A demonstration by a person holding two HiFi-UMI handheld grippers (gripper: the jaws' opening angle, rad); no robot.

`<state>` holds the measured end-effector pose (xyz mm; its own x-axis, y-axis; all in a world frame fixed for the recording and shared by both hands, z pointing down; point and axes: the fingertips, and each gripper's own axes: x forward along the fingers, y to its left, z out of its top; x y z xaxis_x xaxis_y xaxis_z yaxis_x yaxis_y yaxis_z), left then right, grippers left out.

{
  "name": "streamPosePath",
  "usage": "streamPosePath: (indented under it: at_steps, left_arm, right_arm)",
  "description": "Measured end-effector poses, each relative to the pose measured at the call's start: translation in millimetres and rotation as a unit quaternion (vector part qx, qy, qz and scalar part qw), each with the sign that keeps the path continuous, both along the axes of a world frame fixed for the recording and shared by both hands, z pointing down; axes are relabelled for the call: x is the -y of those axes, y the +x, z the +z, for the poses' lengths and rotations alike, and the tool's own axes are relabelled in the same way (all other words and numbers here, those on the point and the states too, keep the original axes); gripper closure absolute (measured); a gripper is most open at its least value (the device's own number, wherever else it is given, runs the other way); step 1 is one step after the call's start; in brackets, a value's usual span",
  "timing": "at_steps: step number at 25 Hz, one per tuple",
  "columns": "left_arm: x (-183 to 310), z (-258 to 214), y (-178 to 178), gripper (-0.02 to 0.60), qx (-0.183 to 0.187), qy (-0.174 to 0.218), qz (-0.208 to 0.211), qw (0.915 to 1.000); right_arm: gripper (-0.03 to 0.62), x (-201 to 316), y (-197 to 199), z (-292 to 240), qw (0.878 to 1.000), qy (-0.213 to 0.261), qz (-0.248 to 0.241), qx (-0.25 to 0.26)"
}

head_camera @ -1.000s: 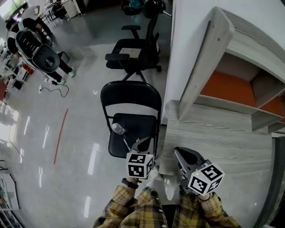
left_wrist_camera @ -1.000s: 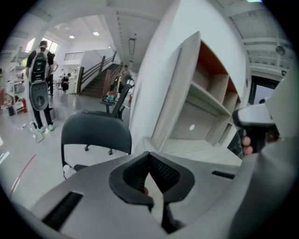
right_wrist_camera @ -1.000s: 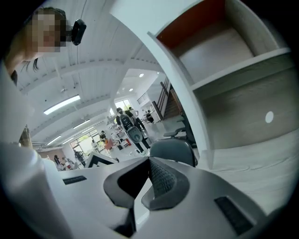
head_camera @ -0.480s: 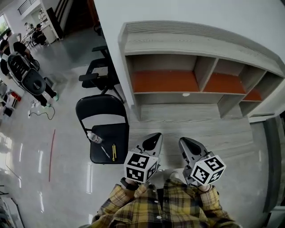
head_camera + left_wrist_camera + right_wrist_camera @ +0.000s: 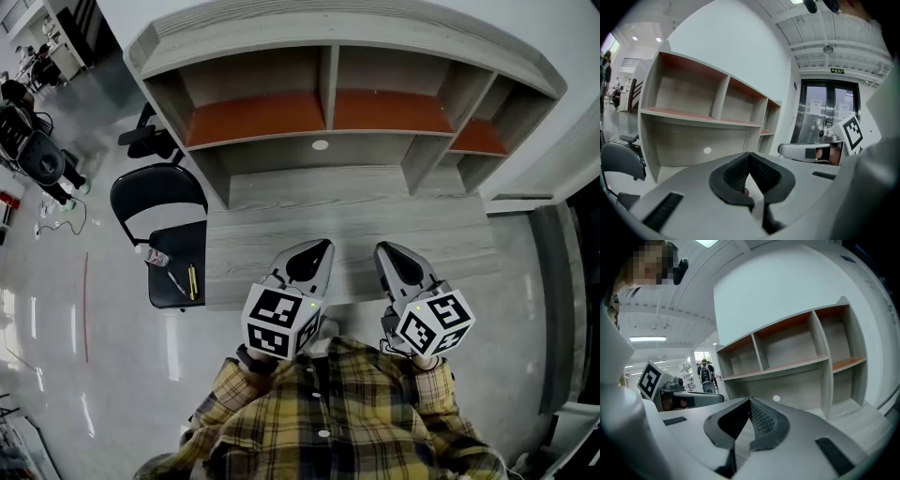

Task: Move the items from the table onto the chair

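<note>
Left gripper (image 5: 319,246) and right gripper (image 5: 384,248), jaws closed empty, now hover over the pale grey wooden desk (image 5: 356,197), swung away from the black folding chair (image 5: 155,192), whose seat holds a clear bottle (image 5: 152,255), dark pen (image 5: 175,282) and thin yellow stick (image 5: 192,281).

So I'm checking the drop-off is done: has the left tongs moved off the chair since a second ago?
Yes. The left tongs has swung right, from the seat edge of the chair to over the table.

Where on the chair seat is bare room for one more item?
The seat is bare in its rear part beside the desk. Its front is crowded: bottle at the outer edge, pen and yellow stick near the front.
</note>
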<state>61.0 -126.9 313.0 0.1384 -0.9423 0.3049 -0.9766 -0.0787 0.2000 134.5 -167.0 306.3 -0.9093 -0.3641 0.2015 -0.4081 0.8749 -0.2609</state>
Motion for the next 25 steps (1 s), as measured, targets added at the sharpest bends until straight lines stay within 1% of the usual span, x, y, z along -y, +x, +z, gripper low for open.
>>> streamPosePath:
  at_steps: [3, 6, 12, 19, 23, 25]
  left_arm:
    - [3.2, 4.6, 18.3, 0.577, -0.001, -0.009, 0.005, 0.9999]
    - [4.6, 6.6, 23.3, 0.577, -0.004, -0.020, 0.010, 0.9998]
    - [15.2, 5.9, 14.0, 0.577, 0.003, -0.027, 0.022, 0.9994]
    - [36.8, 1.6, 1.1, 0.577, 0.005, -0.013, 0.027, 0.9995]
    - [38.9, -4.9, -5.7, 0.577, 0.024, -0.004, 0.027, 0.9993]
    - [40.5, -4.6, -4.4, 0.577, 0.021, -0.006, 0.033, 0.9992]
  right_arm:
    - [0.577, 3.1, 16.0, 2.7, 1.000, 0.004, 0.001, -0.007]
    - [0.577, 2.0, 20.4, 3.1, 1.000, -0.002, 0.001, -0.007]
    - [0.577, 1.7, 10.8, 5.4, 1.000, -0.007, 0.005, -0.009]
    - [0.577, 9.6, 6.9, 3.9, 1.000, -0.001, 0.009, -0.012]
    - [0.577, 6.3, 3.5, 6.2, 1.000, -0.002, 0.008, -0.013]
    - [0.577, 5.5, 3.0, 7.2, 1.000, -0.003, 0.008, -0.013]
